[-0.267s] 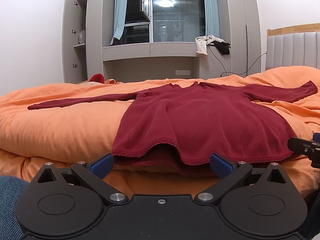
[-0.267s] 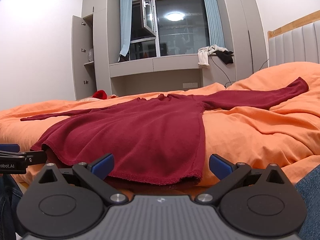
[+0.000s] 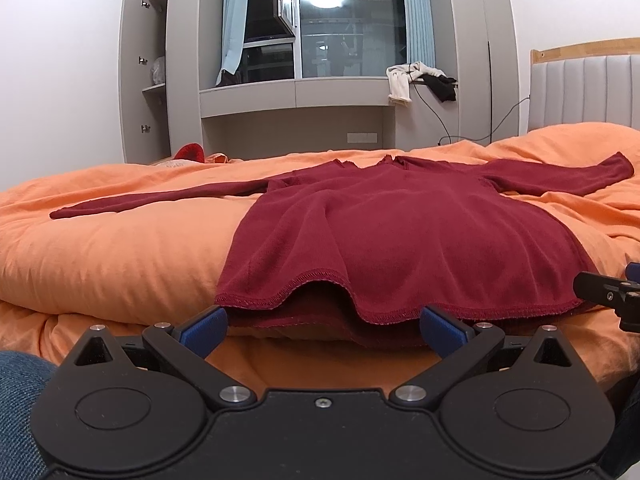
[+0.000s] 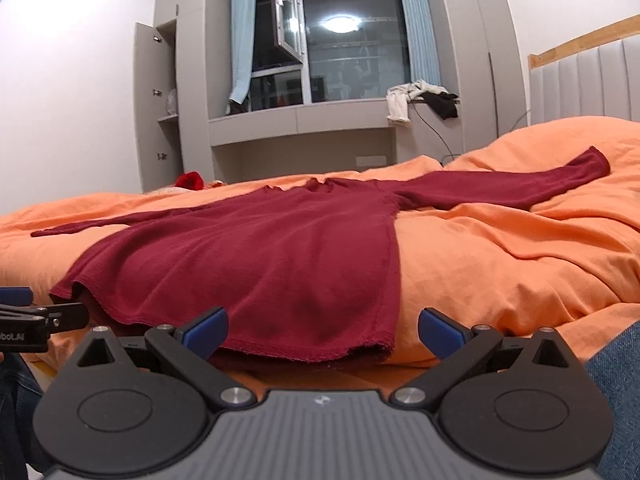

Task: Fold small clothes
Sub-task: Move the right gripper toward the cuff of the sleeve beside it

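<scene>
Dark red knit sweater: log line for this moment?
dark red knit sweater flat, sleeves spread | orange duvet | left tool open | right tool open

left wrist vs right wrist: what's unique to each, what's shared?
Left wrist only: the open left tool facing the middle of the dark red long-sleeved knit top's hem, and the right tool's tip at the right edge.

Right wrist only: the open right tool at the hem's right corner, and the left tool's tip at the left edge.

Both: the top flat on the orange duvet, sleeves spread; the window; pale and black clothes on the ledge.
</scene>
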